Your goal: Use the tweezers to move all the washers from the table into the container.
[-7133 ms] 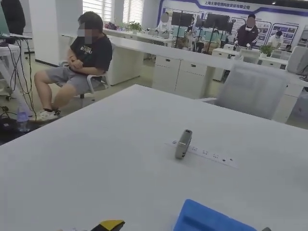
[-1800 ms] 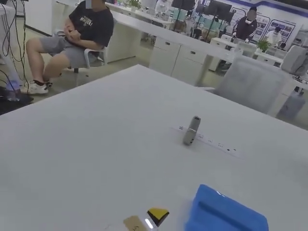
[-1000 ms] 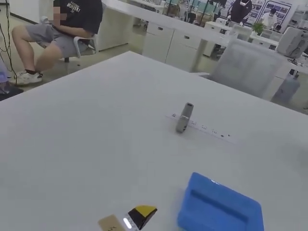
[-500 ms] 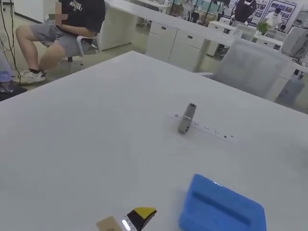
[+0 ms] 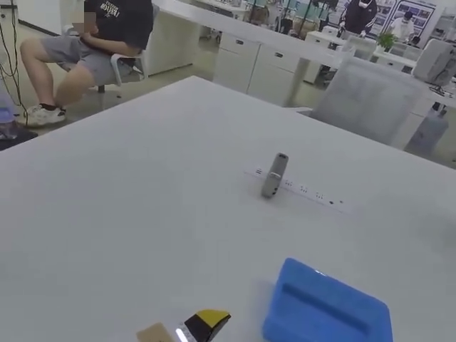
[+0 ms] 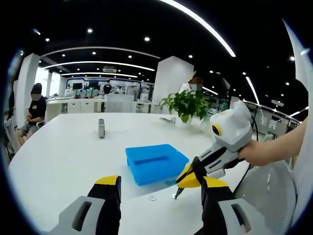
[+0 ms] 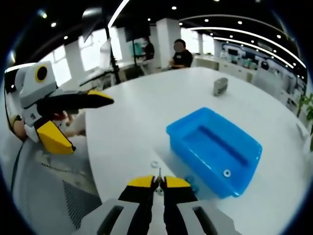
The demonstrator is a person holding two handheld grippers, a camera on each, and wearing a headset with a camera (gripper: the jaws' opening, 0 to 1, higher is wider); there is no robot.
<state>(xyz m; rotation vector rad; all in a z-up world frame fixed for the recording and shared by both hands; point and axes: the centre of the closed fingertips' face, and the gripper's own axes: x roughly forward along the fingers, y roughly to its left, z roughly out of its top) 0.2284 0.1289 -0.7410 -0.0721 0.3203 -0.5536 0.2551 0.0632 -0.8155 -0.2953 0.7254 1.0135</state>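
1. A white table point(image 5: 142, 199) bears a small grey device point(image 5: 273, 175) at the left end of a pale strip point(image 5: 313, 196) with small dark marks.
2. A person point(image 5: 107, 35) in a black shirt and grey shorts sits beyond the table.
3. A grey office chair point(image 5: 367, 100) stands at the far edge.
4. A leafy green plant point(image 6: 186, 104) shows in the left gripper view.

Blue open container point(image 7: 188, 120) — 1 washer point(image 7: 226, 173) inside; 1 loose washer point(image 6: 152, 198) just outside, near thin tweezers point(image 7: 159, 172).

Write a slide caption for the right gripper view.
Right claw holds tweezers near a washer on the table beside the blue container.
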